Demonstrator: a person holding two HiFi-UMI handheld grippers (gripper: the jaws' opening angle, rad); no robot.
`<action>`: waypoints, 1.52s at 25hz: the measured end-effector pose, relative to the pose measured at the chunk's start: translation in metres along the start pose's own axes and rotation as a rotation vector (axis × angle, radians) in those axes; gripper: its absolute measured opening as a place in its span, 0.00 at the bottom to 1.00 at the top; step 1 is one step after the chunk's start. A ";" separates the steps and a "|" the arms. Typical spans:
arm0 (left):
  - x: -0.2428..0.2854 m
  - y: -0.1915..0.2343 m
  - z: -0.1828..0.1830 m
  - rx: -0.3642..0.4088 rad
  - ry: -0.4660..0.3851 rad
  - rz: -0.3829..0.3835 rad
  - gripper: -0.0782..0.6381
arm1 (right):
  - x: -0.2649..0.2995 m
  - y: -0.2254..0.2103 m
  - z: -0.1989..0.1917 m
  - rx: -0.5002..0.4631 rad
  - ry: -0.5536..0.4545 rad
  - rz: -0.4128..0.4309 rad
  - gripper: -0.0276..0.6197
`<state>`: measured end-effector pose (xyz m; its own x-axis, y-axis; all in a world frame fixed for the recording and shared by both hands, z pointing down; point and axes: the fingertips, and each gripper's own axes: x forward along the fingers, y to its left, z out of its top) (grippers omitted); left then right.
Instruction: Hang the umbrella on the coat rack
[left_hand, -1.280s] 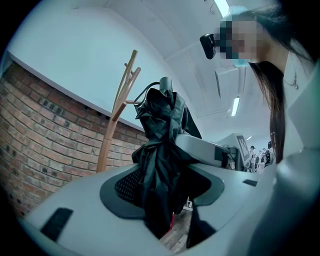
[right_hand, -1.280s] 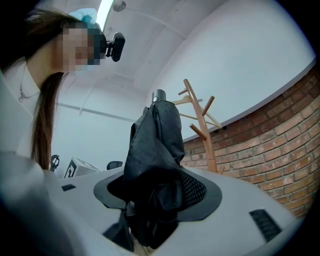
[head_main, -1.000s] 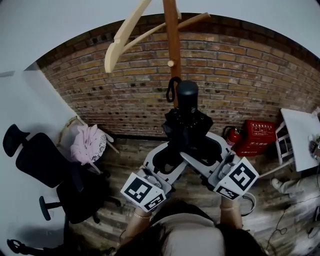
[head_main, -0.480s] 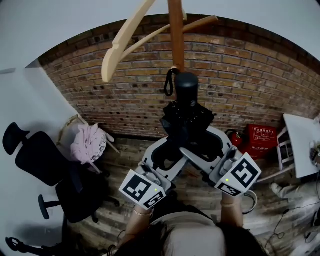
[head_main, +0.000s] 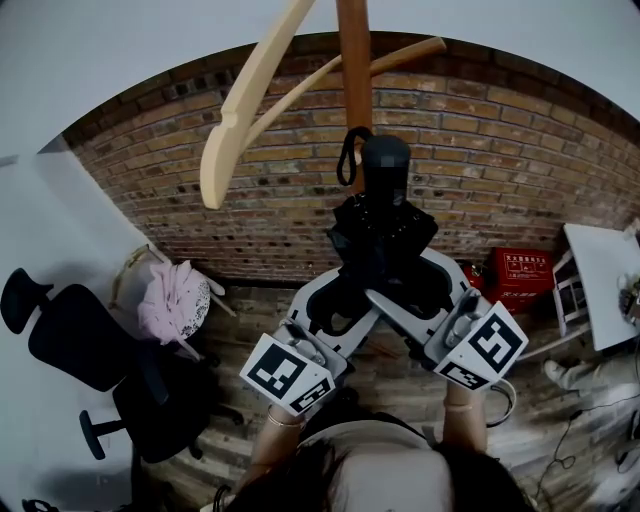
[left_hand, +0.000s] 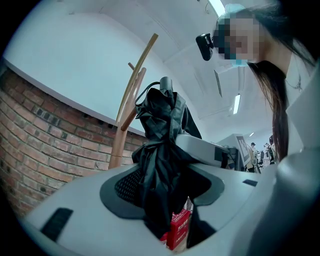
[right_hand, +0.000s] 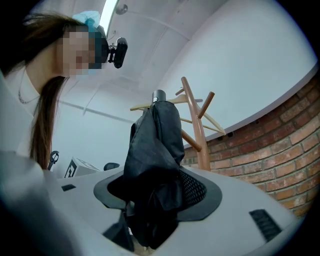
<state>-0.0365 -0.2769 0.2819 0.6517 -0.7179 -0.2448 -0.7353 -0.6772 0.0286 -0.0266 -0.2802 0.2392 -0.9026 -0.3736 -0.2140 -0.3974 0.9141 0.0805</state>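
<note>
Both your left gripper (head_main: 335, 300) and right gripper (head_main: 420, 295) clamp jaws wide on the folded umbrella (head_main: 380, 235). Coat rack (head_main: 354, 70) at 12 o'clock; brick wall (head_main: 520, 170) behind, wood floor (head_main: 245, 305) below.

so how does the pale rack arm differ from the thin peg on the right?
Shape: pale arm is broad, flat and curved; thin peg is slim and straight.
Colour: pale arm cream, thin peg darker tan.
Direction: pale arm reaches left in the head view, thin peg right.
Shared: both branch off the pole, both bare; umbrella not yet hung.
</note>
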 end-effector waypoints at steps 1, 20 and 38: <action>0.002 0.002 0.000 0.000 0.002 -0.007 0.43 | 0.001 -0.003 0.000 0.001 -0.002 -0.007 0.46; 0.021 0.006 -0.019 -0.027 0.069 -0.117 0.43 | -0.008 -0.027 -0.016 0.044 -0.011 -0.129 0.46; 0.029 0.012 -0.062 -0.099 0.163 -0.142 0.43 | -0.017 -0.046 -0.056 0.141 0.020 -0.187 0.46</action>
<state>-0.0146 -0.3159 0.3353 0.7746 -0.6255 -0.0941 -0.6175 -0.7800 0.1020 -0.0024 -0.3250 0.2939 -0.8191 -0.5400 -0.1934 -0.5320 0.8413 -0.0958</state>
